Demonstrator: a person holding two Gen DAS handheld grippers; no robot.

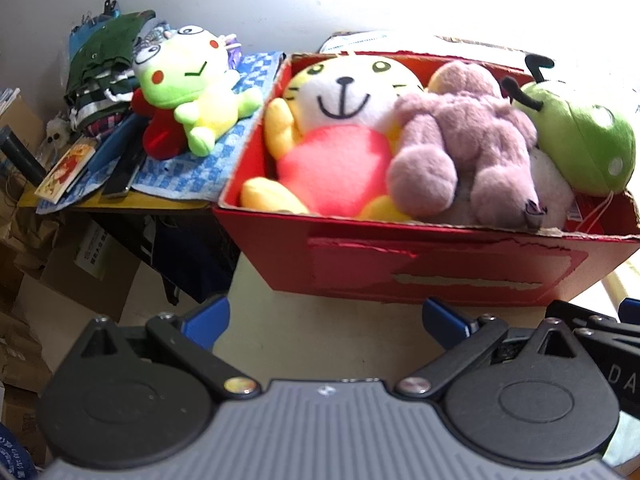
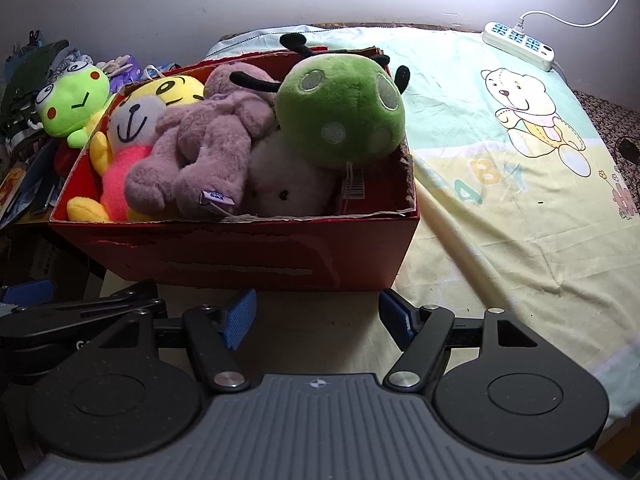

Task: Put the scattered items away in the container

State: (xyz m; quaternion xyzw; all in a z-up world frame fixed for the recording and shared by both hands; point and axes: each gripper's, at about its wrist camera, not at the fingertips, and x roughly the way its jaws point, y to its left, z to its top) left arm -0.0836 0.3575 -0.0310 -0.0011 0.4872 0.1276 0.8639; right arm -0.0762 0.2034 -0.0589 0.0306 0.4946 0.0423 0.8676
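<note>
A red cardboard box (image 1: 440, 264) (image 2: 248, 248) stands on the bed and holds several plush toys: a yellow and white cat (image 1: 340, 96) (image 2: 132, 120), a mauve animal (image 1: 460, 140) (image 2: 208, 148), a green spotted bug (image 1: 580, 136) (image 2: 344, 108) and a white toy (image 2: 288, 184) under it. A green frog plush (image 1: 188, 80) (image 2: 72, 100) sits outside, on a blue towel left of the box. My left gripper (image 1: 326, 324) is open and empty in front of the box. My right gripper (image 2: 318, 320) is open and empty in front of the box.
A cluttered side table (image 1: 120, 200) left of the box carries folded clothes (image 1: 104, 60), a blue checked towel (image 1: 208, 160) and small items. Cardboard boxes (image 1: 80, 272) lie below it. The bed sheet (image 2: 520, 184) with a bear print stretches right; a power strip (image 2: 518, 44) lies at its far edge.
</note>
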